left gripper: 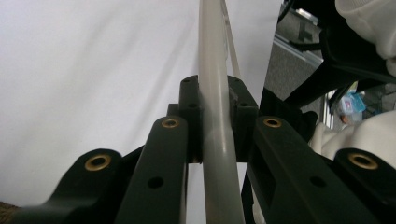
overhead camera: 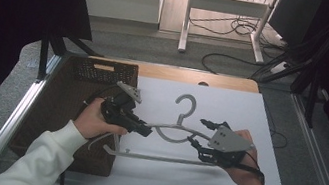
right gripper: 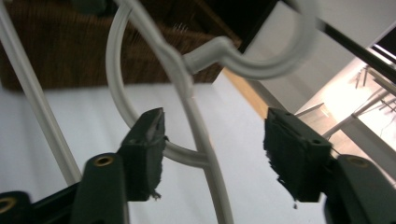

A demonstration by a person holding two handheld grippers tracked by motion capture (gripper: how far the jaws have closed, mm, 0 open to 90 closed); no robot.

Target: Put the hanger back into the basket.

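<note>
The left tongs [overhead camera: 146, 131] are clamping the grey plastic hanger [overhead camera: 172, 142], lying lengthwise across the desk [overhead camera: 231, 104], while the right tongs [right gripper: 212, 158] are straddling its right shoulder, open and empty.

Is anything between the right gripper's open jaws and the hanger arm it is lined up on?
Nothing visible does. The right gripper is open with the hanger arm running straight through the gap between its jaws; the left gripper already clamps the other arm.

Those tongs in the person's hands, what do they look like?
Both tongs, left and right, are black with brass-coloured rivets, and each carries a grey three-cornered plate on top. Black cables trail from them. The person wears white sleeves.
</note>
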